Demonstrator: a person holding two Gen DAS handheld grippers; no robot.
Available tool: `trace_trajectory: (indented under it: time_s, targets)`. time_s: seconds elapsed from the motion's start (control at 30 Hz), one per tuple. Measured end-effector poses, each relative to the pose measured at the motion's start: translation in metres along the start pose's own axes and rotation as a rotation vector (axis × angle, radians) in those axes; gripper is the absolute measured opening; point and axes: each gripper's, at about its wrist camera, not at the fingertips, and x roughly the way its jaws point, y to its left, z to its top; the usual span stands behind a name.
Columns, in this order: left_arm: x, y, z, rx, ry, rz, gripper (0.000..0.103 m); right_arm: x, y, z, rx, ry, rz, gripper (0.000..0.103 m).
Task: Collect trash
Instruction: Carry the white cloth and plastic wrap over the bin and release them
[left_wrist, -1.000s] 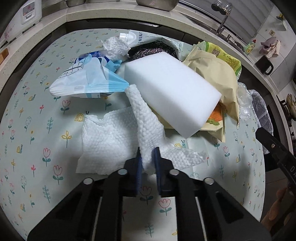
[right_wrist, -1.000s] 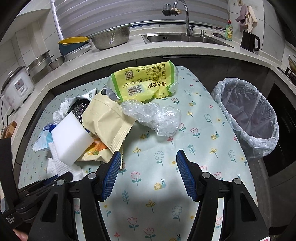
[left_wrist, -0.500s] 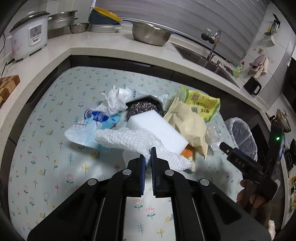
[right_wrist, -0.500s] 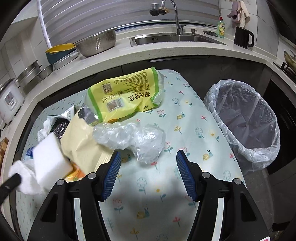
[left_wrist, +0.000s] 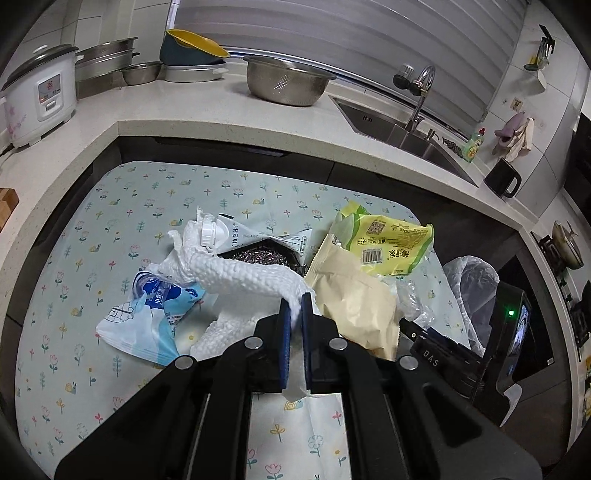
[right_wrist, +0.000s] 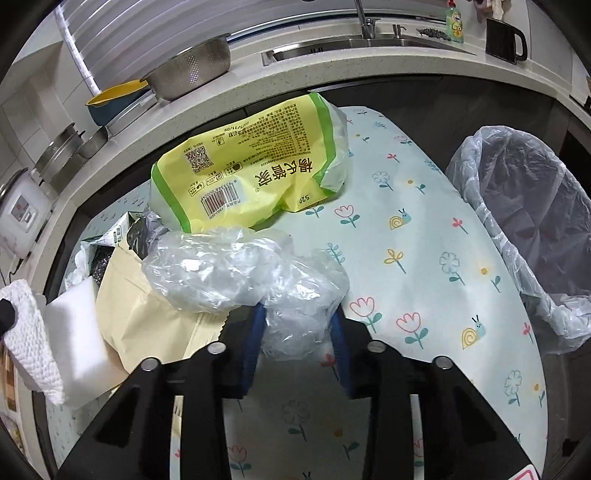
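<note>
Bare tablecloth (right_wrist: 424, 258) lies between the trash pile (right_wrist: 236, 269) and seemingly unobstructed bin (right_wrist: 524, 229).

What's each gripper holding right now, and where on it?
Left gripper pinches the paper towel at one end. Right gripper straddles the clear plastic bag, fingers apart, not gripping.

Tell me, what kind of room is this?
Most likely a home kitchen: a sink with faucet, a rice cooker and a steel colander sit on the countertop.
</note>
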Motion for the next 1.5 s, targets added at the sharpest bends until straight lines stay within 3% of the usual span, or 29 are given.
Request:
trace_trajectory:
  time_s: [0.17,0.5,0.8,1.23,1.5]
  targets:
    - [-0.004,-0.007,0.003,0.010,-0.013,-0.004,0.005,-0.020,-0.001,0.000,-0.007,-0.045,0.008,0.016]
    - [-0.047,-0.037,0.007,0.039,-0.083,-0.062,0.005,-0.101,-0.019,0.006,0.008,-0.196,-0.018,0.015]
    - [-0.070,-0.084,0.006,0.087,-0.108,-0.132,0.005,-0.150,-0.047,-0.004,0.034,-0.265,-0.048,0.015]
    - [-0.057,-0.179,-0.002,0.203,-0.077,-0.252,0.005,-0.177,-0.114,-0.018,0.134,-0.291,-0.123,0.015]
    - [-0.026,-0.244,-0.007,0.300,-0.024,-0.338,0.005,-0.179,-0.162,-0.024,0.210,-0.297,-0.196,0.015]
